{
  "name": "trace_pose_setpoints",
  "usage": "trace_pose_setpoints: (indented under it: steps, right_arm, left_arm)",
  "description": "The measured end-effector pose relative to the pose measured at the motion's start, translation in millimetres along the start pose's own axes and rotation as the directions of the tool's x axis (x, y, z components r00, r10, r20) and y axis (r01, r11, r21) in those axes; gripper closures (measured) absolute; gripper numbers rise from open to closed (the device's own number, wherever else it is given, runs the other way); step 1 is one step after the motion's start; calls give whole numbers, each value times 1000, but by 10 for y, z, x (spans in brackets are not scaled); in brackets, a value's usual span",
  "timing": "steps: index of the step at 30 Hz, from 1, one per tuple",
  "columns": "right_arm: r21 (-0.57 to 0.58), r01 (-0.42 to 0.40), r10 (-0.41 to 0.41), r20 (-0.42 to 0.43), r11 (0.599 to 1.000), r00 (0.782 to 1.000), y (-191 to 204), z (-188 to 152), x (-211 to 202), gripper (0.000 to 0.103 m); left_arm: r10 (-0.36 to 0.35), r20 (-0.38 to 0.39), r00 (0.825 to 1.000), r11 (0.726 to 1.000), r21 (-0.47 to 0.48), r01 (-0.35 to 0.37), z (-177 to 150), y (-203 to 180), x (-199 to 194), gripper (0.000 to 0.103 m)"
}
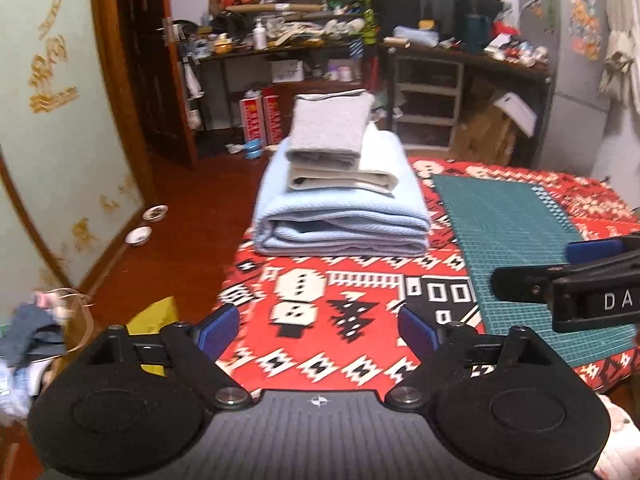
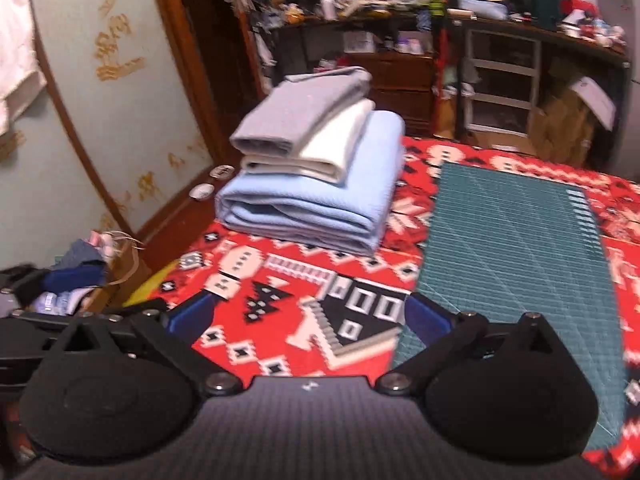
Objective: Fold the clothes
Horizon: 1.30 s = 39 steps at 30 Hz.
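Note:
A stack of three folded clothes sits on the red patterned cloth (image 1: pixel 320 320): a light blue one (image 1: pixel 340 216) at the bottom, a cream one (image 1: pixel 344 180) in the middle, a grey one (image 1: pixel 328 128) on top. The stack also shows in the right wrist view, with blue (image 2: pixel 320 208), cream (image 2: pixel 332 148) and grey (image 2: pixel 296 112). My left gripper (image 1: pixel 318 330) is open and empty, in front of the stack. My right gripper (image 2: pixel 308 316) is open and empty, in front of the stack; it also shows at the right edge of the left wrist view (image 1: pixel 560 272).
A green cutting mat (image 1: pixel 520 240) lies on the cloth to the right of the stack, also in the right wrist view (image 2: pixel 516 248). A bag of clothes (image 1: pixel 36 332) stands on the floor at left. Two small bowls (image 1: pixel 146 224) sit by the wall. Cluttered shelves (image 1: pixel 320 32) stand behind.

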State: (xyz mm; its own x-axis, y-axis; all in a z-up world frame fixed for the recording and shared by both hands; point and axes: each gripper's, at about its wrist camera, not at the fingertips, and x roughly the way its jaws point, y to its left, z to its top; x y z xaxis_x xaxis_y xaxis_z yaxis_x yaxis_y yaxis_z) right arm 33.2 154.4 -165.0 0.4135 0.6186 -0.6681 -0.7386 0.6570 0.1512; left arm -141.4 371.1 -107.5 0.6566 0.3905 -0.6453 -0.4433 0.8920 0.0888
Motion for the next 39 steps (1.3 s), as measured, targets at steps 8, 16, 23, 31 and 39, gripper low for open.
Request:
trace_pose_setpoints:
  steps: [8,16,23,31,39]
  right_arm:
    - [-22,46,-46,27,999,999,77,432,-745,0]
    - [-61,80,-75,70,995,995,288,888,-1553,1]
    - [-65,123,-118,68,990,991,446,844,-1895,0]
    - [-62,139,-136,37,988,990,486,727,-1928,0]
    - [-67,133,-131,32,989,991,482,684,-1895,0]
  left_arm:
    - [14,21,1000,998,-54,-13,427,29,-593,6]
    - [70,36,997,995,-70,-67,768,-91,-1124,5]
    - [62,-12,998,990,-125,-63,769,-72,-1343,4]
    - [82,-35,996,987,-133,-86,692,-66,-1377,4]
    - [113,-22,993,985,-128,-115,680,-67,-1427,4]
